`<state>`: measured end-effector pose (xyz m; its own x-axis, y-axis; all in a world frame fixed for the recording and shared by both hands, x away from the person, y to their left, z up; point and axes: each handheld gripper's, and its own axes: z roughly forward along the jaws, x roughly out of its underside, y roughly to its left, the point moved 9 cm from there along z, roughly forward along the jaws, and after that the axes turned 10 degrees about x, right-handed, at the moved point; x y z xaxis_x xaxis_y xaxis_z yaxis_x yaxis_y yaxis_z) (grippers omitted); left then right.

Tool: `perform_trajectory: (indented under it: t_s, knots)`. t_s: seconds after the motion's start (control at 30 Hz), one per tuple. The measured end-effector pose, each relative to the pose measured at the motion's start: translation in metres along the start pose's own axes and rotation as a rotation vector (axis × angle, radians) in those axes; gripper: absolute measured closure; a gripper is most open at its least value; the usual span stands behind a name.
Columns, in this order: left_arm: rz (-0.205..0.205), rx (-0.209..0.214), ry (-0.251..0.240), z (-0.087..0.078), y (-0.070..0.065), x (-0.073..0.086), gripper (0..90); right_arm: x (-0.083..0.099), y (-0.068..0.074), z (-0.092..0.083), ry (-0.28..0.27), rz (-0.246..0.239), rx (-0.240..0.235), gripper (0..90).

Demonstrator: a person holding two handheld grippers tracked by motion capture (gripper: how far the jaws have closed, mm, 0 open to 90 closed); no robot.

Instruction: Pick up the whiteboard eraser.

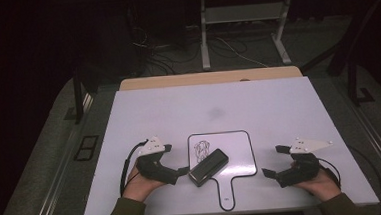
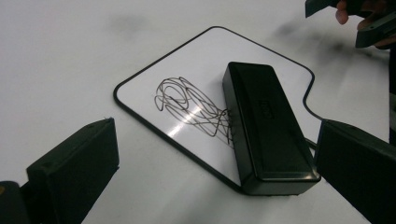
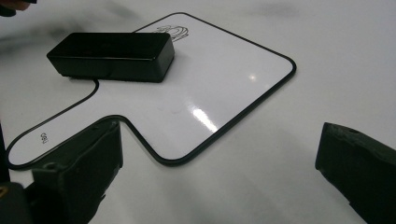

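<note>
Now the left gripper (image 1: 173, 160) is resting low on the table (image 1: 279, 112) at about 8 o'clock from the table's middle, and its jaws are standing wide apart, gripping nothing. In the left gripper view its right jaw is sitting just beside the near end of the black eraser (image 2: 267, 126); whether it is touching the eraser I cannot tell. The person's left hand (image 1: 139, 185) is holding this gripper from below, and a dark cable is trailing from it toward 9 o'clock.

The right gripper (image 1: 274, 161) is lying at about 4 o'clock, well apart from the eraser, and its jaws are also spread open with only bare table between them. The right hand (image 1: 319, 184) is holding it from behind.

Between the two grippers, at about 6 o'clock, a small paddle-shaped whiteboard (image 1: 238, 149) with a thin black edge is lying flat, with its handle pointing toward the person. The eraser (image 1: 208, 166) is lying on the board's left part, its near end reaching over the edge. Just beside the eraser, toward 11 o'clock, a black scribble (image 1: 201, 148) is showing on the board, and in the left gripper view the scribble (image 2: 189, 105) is reaching right up to the eraser's long side.
</note>
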<state>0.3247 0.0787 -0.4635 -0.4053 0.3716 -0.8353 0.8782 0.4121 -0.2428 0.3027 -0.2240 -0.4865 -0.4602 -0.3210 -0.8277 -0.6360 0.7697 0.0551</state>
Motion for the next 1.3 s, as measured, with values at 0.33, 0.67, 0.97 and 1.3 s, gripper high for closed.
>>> perform_trajectory:
  t_s: [0.33,0.67,0.97,1.3]
  knots:
    - [0.000,0.025,-0.004,0.012,-0.004,-0.008,0.0,0.000,0.000,0.000,-0.003,0.000,-0.002,0.0]
    - [-0.008,0.019,-0.015,0.018,-0.003,-0.016,0.0,-0.001,-0.001,0.002,-0.006,0.003,-0.008,0.0]
    - [0.000,0.023,-0.023,0.026,-0.007,-0.025,0.0,-0.001,-0.001,0.001,-0.007,0.005,-0.011,0.0]
    - [0.028,0.052,0.010,0.048,-0.017,-0.033,0.0,-0.002,-0.001,0.002,-0.004,0.006,-0.008,0.0]
